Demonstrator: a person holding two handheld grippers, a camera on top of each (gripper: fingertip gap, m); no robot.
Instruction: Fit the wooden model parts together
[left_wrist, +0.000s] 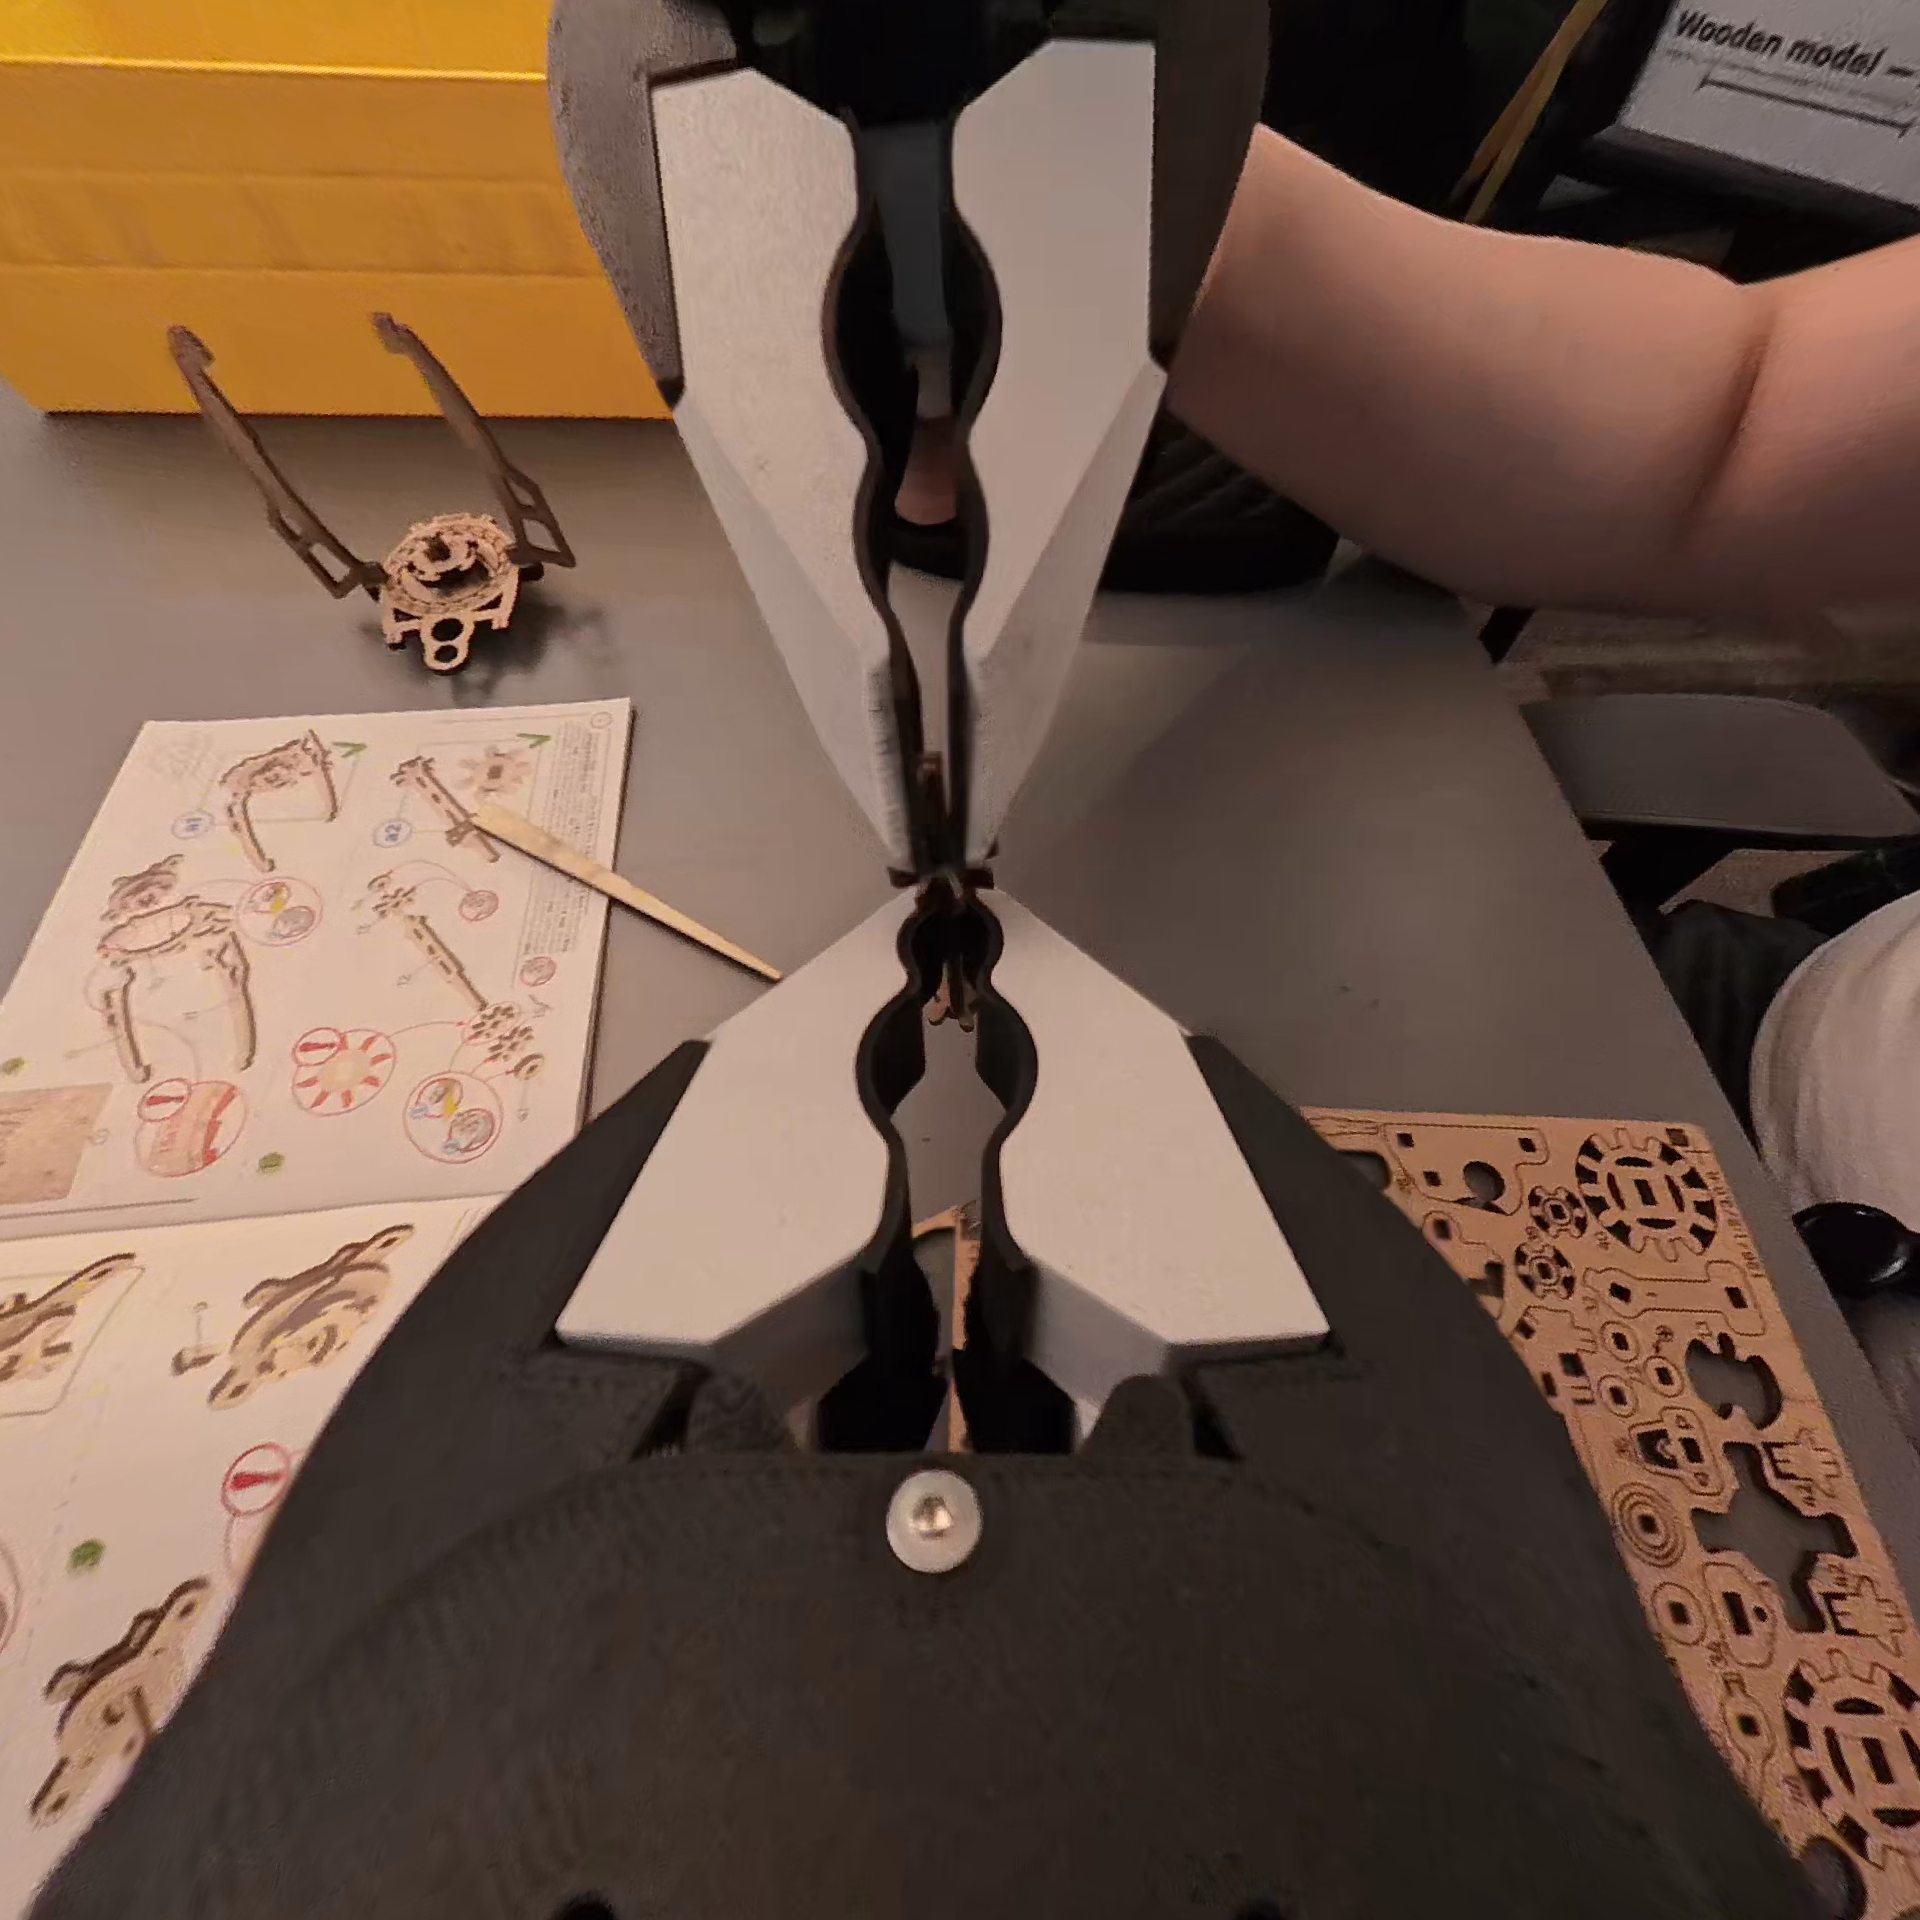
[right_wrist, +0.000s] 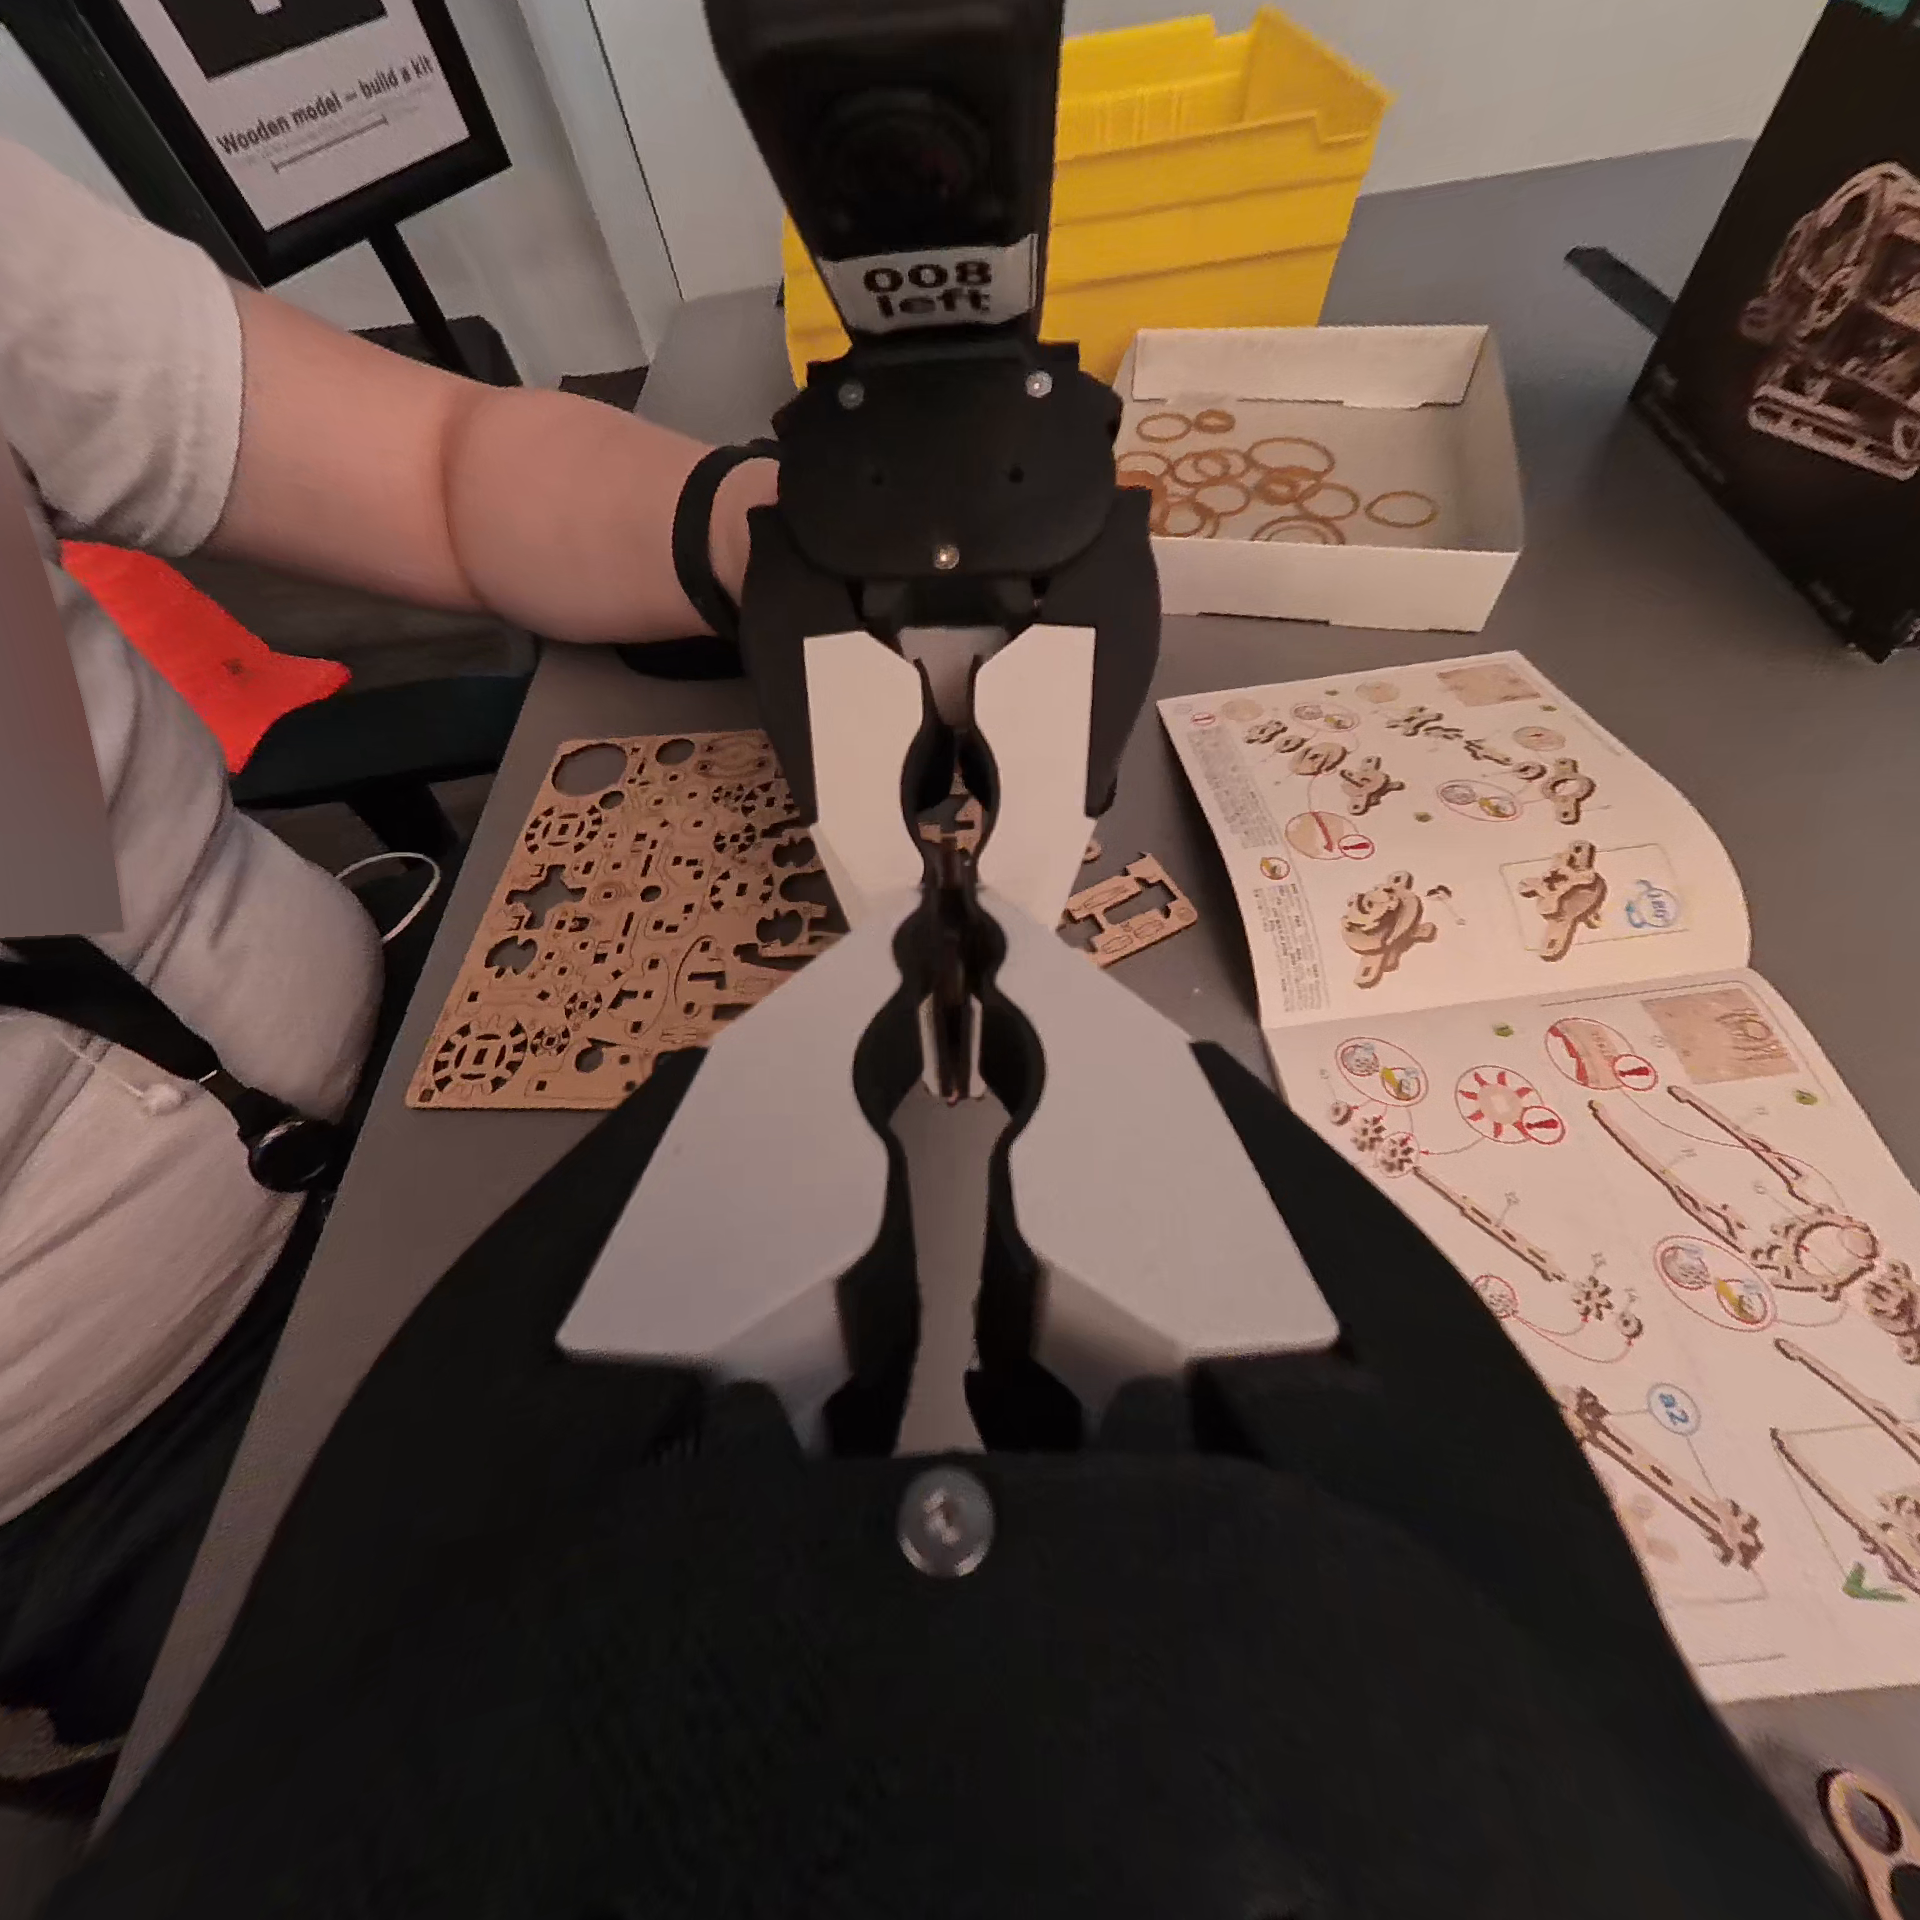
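My left gripper (left_wrist: 943, 902) is shut on a small toothed wooden part (left_wrist: 951, 987) that sits between its pads. My right gripper (right_wrist: 948, 914) is shut on a thin flat wooden strip (right_wrist: 948, 997), seen edge-on between its pads. The two grippers meet tip to tip above the grey table (left_wrist: 1299, 831). The right gripper (left_wrist: 932, 857) comes in from the top of the left wrist view, with its strip (left_wrist: 928, 790) touching the small part. The left gripper (right_wrist: 951, 878) faces me in the right wrist view. A part-built wooden model with two long arms (left_wrist: 447, 592) stands at the back left.
An instruction booklet (left_wrist: 312, 935) (right_wrist: 1455, 883) lies open, with a loose wooden stick (left_wrist: 623, 883) across its edge. A punched wooden parts sheet (left_wrist: 1662, 1403) (right_wrist: 623, 914) and a small offcut (right_wrist: 1132, 909) lie nearby. A yellow bin (right_wrist: 1195, 187), a white box of rubber bands (right_wrist: 1351, 592) and a black kit box (right_wrist: 1808, 312) stand behind. A person's arm (left_wrist: 1507, 416) is close. The grippers' ends are close to 5 cm from one another.
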